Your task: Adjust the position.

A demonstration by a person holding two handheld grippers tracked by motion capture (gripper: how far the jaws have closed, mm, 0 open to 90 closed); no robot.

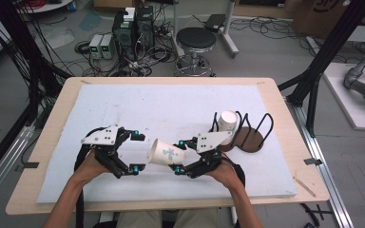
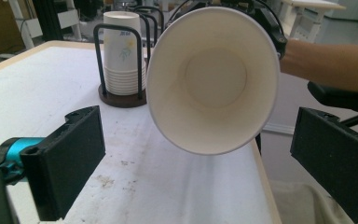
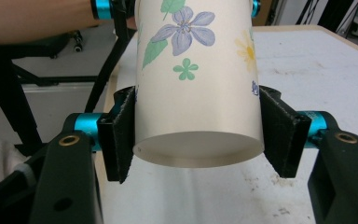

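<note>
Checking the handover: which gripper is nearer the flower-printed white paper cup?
Right: the right gripper clamps the flower-printed white paper cup near its base; the left gripper, jaws open, faces its mouth, apart.

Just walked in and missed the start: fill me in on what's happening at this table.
A person works with a gripper in each hand. The right gripper is shut on a flowered paper cup near its base, holding it sideways with its mouth toward the left gripper, whose jaws stand open and apart from it. A stack of cups sits in a wire holder on the white mat.
</note>
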